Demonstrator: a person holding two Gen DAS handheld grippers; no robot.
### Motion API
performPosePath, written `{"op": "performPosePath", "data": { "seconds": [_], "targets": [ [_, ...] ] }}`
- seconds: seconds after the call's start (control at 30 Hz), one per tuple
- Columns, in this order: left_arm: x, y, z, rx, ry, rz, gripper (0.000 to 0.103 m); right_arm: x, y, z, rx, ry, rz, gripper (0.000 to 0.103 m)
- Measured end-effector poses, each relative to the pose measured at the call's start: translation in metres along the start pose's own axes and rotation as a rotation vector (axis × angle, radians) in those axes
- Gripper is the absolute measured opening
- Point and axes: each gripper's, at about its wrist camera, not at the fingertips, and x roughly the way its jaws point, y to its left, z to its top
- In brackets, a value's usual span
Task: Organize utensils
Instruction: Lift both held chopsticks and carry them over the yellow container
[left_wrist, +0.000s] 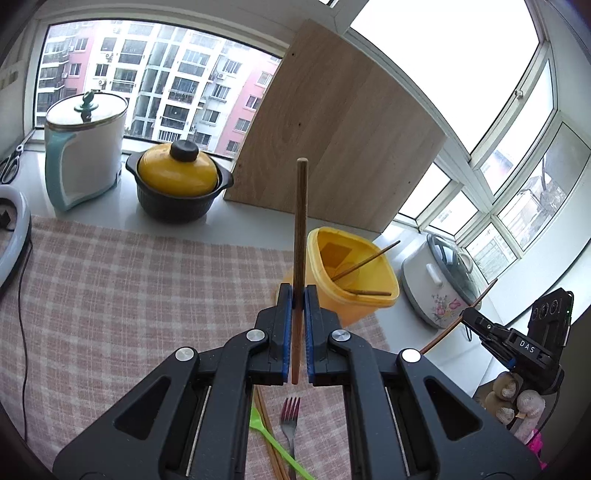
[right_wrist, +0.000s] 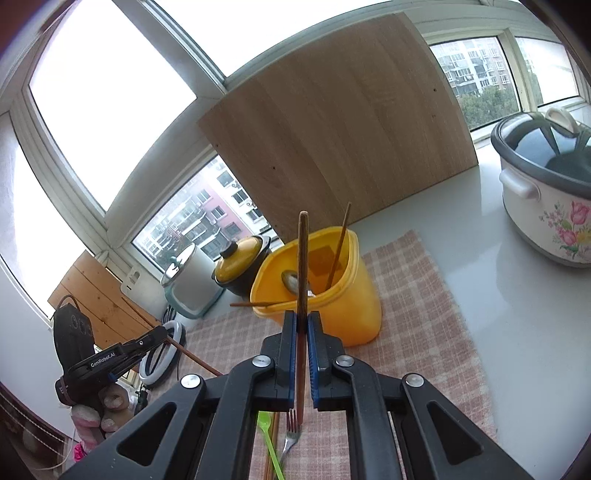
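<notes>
A checked cloth (left_wrist: 129, 288) covered the counter ahead of both grippers, likely as a work mat. Just beyond their tips stood the yellow bin (right_wrist: 332, 291), open-topped to collect utensils; two chopsticks and a spoon (right_wrist: 291, 282) leaned inside. The left gripper (left_wrist: 299, 295) clamped one chopstick (left_wrist: 300, 221) upright, the right gripper (right_wrist: 302, 321) another (right_wrist: 303, 258), probably for dropping in. Beneath lay a fork (left_wrist: 290, 417).

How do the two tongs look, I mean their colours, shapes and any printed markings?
Both are alike: the left tongs and right tongs have matte black angular plastic arms with triangular cut-outs, round silver pivot bolts, and two flat fingers lined with ribbed blue pads. Seen from outside, the right one shows white "DAS" lettering, the left one "GenRobot.AI". Pale gloved hands hold them.
</notes>
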Motion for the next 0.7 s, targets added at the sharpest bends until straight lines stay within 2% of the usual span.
{"op": "performPosePath", "data": {
  "seconds": [0.23, 0.7],
  "targets": [
    [0.0, -0.014, 0.027, 0.019, -0.064, -0.016, 0.004, -0.01, 0.008, 0.032, -0.02, -0.082, 0.002, 0.003],
    [0.016, -0.035, 0.072, 0.039, -0.126, -0.034, 0.004, -0.007, 0.02, 0.073, -0.071, -0.155, -0.011, 0.003]
  ]
}}
